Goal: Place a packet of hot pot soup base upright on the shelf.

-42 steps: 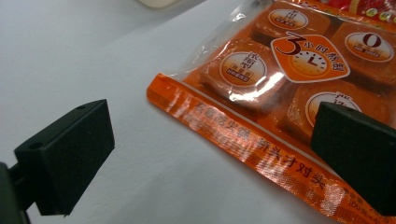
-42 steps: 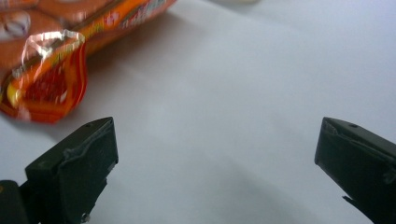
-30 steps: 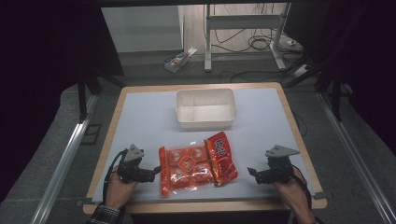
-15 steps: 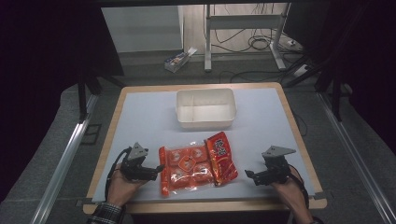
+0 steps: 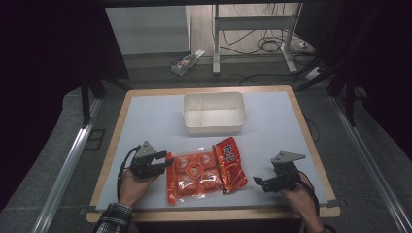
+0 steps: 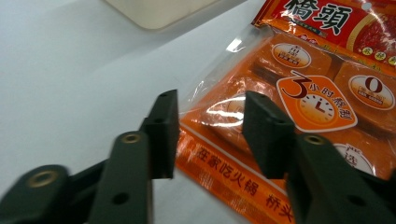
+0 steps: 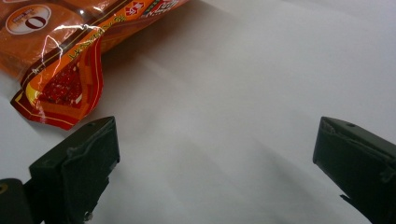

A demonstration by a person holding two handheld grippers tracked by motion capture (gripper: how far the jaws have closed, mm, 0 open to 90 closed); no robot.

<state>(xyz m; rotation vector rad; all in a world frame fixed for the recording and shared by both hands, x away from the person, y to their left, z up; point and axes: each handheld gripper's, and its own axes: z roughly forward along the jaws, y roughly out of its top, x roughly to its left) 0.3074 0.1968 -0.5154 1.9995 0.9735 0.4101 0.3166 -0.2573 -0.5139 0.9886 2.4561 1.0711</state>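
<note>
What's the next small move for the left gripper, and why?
Probably close the left gripper on the packet. Its jaws stand open astride the packet's left edge, so a squeeze should catch it. The right gripper is wide open over bare table, apart from the packet's corner, and the bin beyond is empty.

Left gripper [image 6: 208, 135] with jaws apart, straddling the clear edge of the orange packet [image 6: 299, 102], which lies flat on the white desk [image 6: 70, 84]; a pale tub [image 6: 159, 11] corner up top
</note>
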